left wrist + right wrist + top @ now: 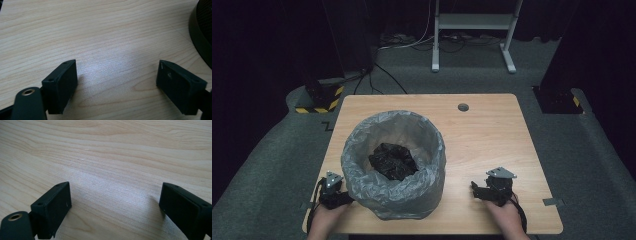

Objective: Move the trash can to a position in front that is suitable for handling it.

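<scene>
A round bin lined with a grey plastic bag (393, 165) stands on the left half of the wooden table (492, 145). Crumpled black plastic (393, 161) lies inside it. My left gripper (333, 192) rests on the table at the bin's lower left, right beside it. In the left gripper view its jaws (117, 80) stand wide apart over bare wood, with the bin's dark base (202, 37) at the right edge. My right gripper (484, 191) rests on the table near the front right, apart from the bin. Its jaws (115, 202) are spread wide with nothing between them.
A small round hole (463, 107) sits near the table's far edge. Beyond the table, on the grey carpet, stand a white metal frame (472, 30), cables and dark stands with yellow-black striped bases (319, 97). A strip of tape (553, 202) marks the table's front right corner.
</scene>
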`<state>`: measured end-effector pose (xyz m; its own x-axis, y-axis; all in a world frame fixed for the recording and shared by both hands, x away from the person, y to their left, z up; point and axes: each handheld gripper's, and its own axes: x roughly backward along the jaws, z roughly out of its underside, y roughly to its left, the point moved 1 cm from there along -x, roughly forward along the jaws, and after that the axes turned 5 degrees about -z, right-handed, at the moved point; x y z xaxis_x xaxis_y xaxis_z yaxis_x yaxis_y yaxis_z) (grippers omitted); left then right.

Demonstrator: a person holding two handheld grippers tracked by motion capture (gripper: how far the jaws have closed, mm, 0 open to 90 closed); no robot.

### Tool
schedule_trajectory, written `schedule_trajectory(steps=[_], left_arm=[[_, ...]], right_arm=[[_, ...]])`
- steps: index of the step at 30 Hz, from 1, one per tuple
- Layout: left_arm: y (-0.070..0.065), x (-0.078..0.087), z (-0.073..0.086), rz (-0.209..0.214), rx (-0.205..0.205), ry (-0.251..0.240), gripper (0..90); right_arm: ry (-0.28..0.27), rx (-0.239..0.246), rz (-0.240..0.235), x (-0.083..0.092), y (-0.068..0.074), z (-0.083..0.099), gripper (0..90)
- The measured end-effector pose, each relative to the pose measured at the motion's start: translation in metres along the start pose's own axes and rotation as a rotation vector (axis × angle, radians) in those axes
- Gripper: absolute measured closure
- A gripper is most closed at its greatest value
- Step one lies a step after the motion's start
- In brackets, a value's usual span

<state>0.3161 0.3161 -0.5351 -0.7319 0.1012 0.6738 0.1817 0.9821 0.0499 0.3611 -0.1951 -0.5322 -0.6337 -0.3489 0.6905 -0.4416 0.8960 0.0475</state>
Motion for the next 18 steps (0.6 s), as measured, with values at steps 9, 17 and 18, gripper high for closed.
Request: schedule_trajectory(steps=[9,17,18], left_arm=[[0.002,0.015,-0.007,0.012,0.043,-0.073,16.1],[0.002,0.036,-0.021,0.012,0.08,-0.158,14.9],[0.0,0.039,-0.022,0.011,0.073,-0.166,14.9]], right_arm=[[-0.096,0.047,-0.032,0.014,0.015,-0.014,11.0],[-0.212,0.154,-0.073,0.029,0.048,-0.033,10.9],[-0.228,0.158,-0.078,0.031,0.052,-0.035,10.9]])
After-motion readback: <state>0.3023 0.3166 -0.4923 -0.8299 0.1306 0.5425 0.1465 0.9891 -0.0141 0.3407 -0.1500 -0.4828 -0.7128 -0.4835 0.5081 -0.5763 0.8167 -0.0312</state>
